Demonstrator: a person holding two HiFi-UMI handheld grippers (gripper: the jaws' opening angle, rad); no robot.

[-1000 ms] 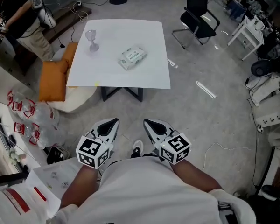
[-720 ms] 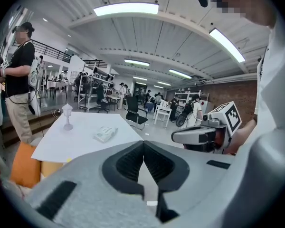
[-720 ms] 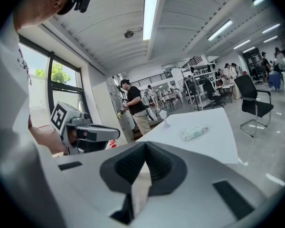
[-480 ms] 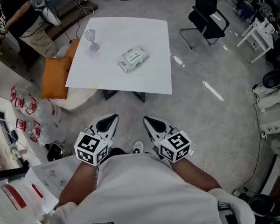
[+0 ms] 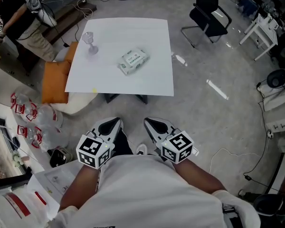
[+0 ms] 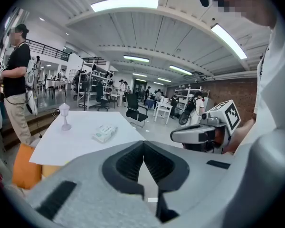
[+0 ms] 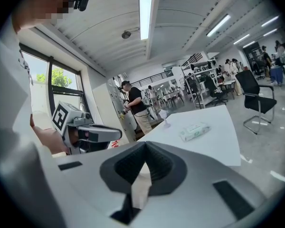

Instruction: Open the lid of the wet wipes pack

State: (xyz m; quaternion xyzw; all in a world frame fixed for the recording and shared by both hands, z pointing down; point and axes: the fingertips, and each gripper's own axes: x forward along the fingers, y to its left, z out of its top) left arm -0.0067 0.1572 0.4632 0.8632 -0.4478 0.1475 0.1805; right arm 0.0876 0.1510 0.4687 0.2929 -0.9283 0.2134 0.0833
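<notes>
Slightly nearer than a second ago, the white table (image 5: 147, 82) sits upper centre, with the wet wipes pack (image 5: 133, 61) on it. At lower centre, the left gripper (image 5: 115, 123) and right gripper (image 5: 149, 122) are both clenched and empty, well apart from the pack. Approach step; next, probably reach in, open the jaws, brace the pack and lift its lid.

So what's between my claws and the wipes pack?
In the head view, only grey floor and bare white tabletop separate the left claw and right claw from the wet wipes pack.
</notes>
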